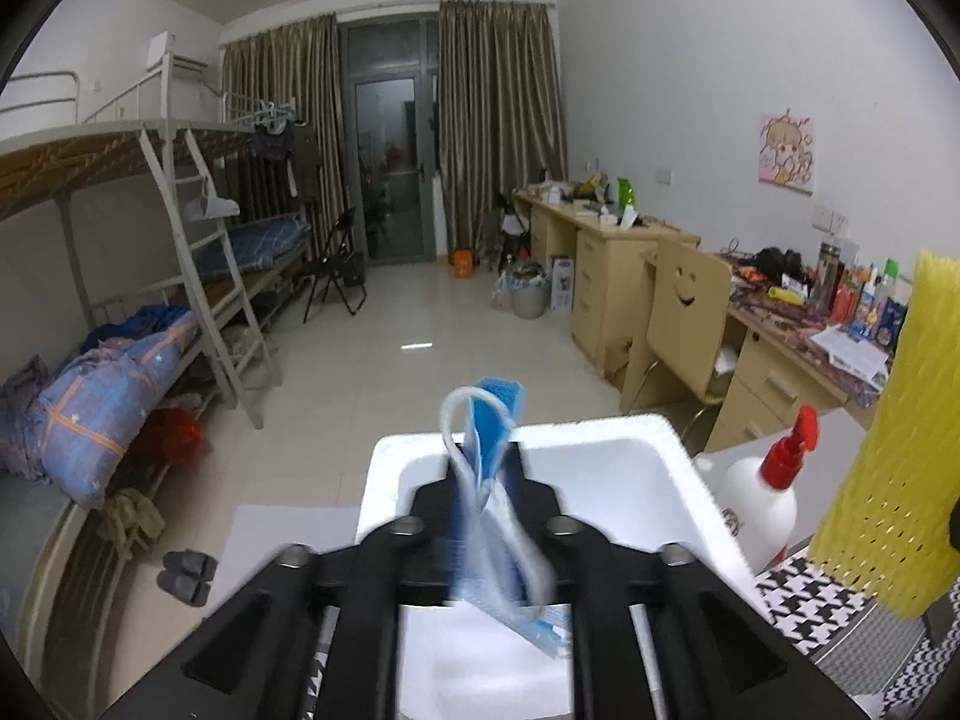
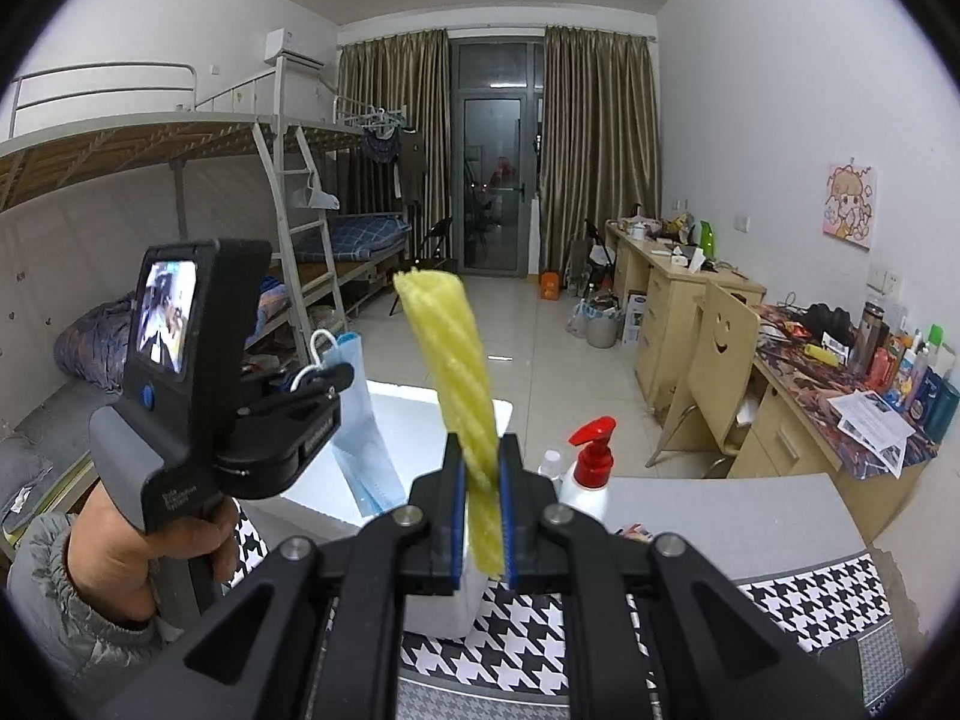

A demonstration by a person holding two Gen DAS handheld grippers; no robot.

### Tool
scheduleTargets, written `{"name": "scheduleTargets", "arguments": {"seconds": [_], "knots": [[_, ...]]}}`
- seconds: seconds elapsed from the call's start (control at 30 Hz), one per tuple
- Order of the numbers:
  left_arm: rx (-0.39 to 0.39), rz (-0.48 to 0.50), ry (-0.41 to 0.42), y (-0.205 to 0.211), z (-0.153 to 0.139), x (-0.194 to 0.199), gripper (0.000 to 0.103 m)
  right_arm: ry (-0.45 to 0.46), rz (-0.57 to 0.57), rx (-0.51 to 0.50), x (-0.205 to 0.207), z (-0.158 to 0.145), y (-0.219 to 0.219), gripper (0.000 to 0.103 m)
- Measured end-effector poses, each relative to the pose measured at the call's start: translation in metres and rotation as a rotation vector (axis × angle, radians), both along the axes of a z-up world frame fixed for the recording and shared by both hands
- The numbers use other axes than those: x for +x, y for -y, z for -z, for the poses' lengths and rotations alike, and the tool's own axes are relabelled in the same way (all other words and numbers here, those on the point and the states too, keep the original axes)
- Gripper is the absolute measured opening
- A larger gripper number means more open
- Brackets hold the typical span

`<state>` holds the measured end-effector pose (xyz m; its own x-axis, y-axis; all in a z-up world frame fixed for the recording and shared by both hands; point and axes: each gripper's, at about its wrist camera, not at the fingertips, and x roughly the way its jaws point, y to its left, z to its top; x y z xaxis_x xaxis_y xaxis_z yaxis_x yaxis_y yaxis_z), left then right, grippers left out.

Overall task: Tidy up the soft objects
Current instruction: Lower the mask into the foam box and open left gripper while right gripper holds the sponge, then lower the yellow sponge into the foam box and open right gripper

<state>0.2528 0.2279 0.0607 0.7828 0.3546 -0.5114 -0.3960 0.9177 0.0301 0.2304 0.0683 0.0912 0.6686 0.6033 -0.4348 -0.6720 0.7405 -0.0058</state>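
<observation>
The left gripper [image 1: 483, 495] hangs over the white foam box [image 1: 630, 438], with a blue face mask [image 1: 489, 420] between its jaws; these stand partly open and the mask looks blurred, so I judge it is being dropped into the box; the right gripper [image 2: 480, 474] has its jaws closed on a yellow foam net sleeve [image 2: 453, 372], just right of the box; next, this sleeve probably must go over the box and be released; the table [image 2: 720, 510] carries a houndstooth cloth [image 2: 804, 600] and a red-pump bottle [image 2: 591, 471]; far behind are a bunk bed [image 2: 180, 138] and desks [image 2: 672, 276].

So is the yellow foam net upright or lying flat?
Upright: the yellow foam net stands vertically, pinched near its lower end by the right gripper.
</observation>
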Motion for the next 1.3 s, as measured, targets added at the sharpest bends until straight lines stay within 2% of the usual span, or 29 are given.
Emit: {"name": "scheduleTargets", "arguments": {"seconds": [0.03,0.07,0.1,0.23,0.4,0.87,1.0,1.1,1.3], "knots": [[-0.004,-0.003,-0.001,-0.001,0.000,0.000,0.053,-0.003,-0.001,0.000,0.001,0.000,-0.001,0.013],[-0.013,-0.006,0.009,-0.003,0.000,-0.002,0.072,-0.005,0.000,0.000,0.002,0.001,-0.001,0.013],[-0.016,-0.009,0.021,-0.003,0.000,-0.004,0.078,-0.006,0.000,0.000,0.002,0.001,-0.002,0.013],[-0.013,-0.004,0.036,-0.003,-0.004,-0.011,0.081,-0.008,-0.002,-0.007,0.002,0.002,-0.004,0.013],[0.004,-0.021,0.087,-0.004,-0.012,-0.027,0.100,-0.009,-0.010,-0.016,0.003,0.002,-0.009,0.013],[0.023,-0.123,0.072,-0.019,-0.009,-0.054,0.102,-0.015,-0.041,-0.043,0.002,0.005,-0.035,0.013],[0.003,-0.142,0.086,-0.027,-0.009,-0.065,0.102,-0.024,-0.043,-0.050,0.004,0.007,-0.044,0.013],[0.007,-0.180,0.131,-0.033,-0.010,-0.079,0.102,-0.030,-0.041,-0.058,0.009,0.008,-0.048,0.013],[0.005,-0.187,0.091,-0.041,-0.001,-0.084,0.102,-0.070,-0.045,-0.074,0.019,0.015,-0.061,0.013]]}}
